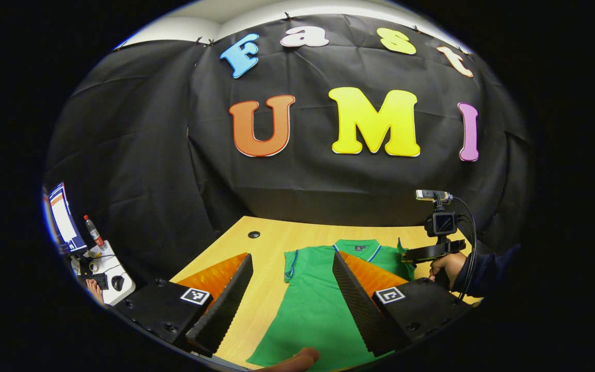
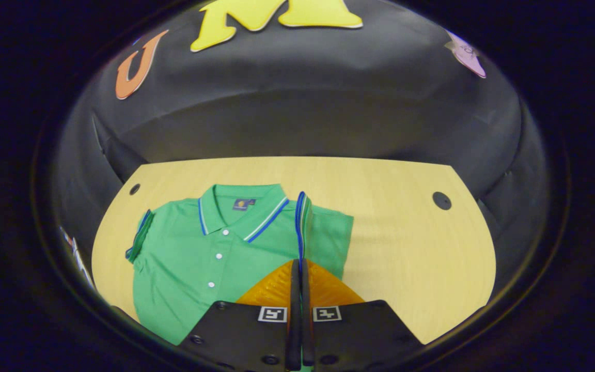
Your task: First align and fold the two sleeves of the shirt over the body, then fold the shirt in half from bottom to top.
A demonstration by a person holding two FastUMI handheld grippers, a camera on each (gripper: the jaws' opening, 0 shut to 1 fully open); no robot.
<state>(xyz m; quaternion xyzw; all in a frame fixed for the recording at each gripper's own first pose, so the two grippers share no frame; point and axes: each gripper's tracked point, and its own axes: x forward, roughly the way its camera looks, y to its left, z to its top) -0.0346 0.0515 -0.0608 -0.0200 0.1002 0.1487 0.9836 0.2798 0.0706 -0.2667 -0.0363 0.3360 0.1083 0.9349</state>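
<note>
R gripper (image 2: pixel 297 310): my fingers pressed together on the striped cuff of the shirt's sleeve (image 2: pixel 300 222) — cuff stands up edge-on between the pads, lifted off the body
L gripper (image 1: pixel 292 294): wide apart, holding nothing; hovers over the lower body of the shirt, a fingertip of my own hand visible at the bottom edge
Shirt (image 2: pixel 199 258): green polo, lies face up on the wooden table (image 2: pixel 406 248), collar toward the far wall, buttons visible; other sleeve (image 2: pixel 140 235) at the far side looks partly tucked — can't tell if it's folded properly
Step (my read): sleeve fold in progress, bottom-to-top fold not yet done
Risk 1: grip is on the cuff rim only — thin hold, cloth could slip out mid-carry & sleeve drops crooked
Risk 2: pulling the sleeve across w/ nothing pinning the body could drag the whole shirt sideways, bunch the shoulder
Risk 3: if the sleeves end up uneven, the later half-fold will come out skewed
Writing: small blue patch inside the collar (image 2: pixel 244 204) — too small to read; square coded markers on both grippers, no text
</note>
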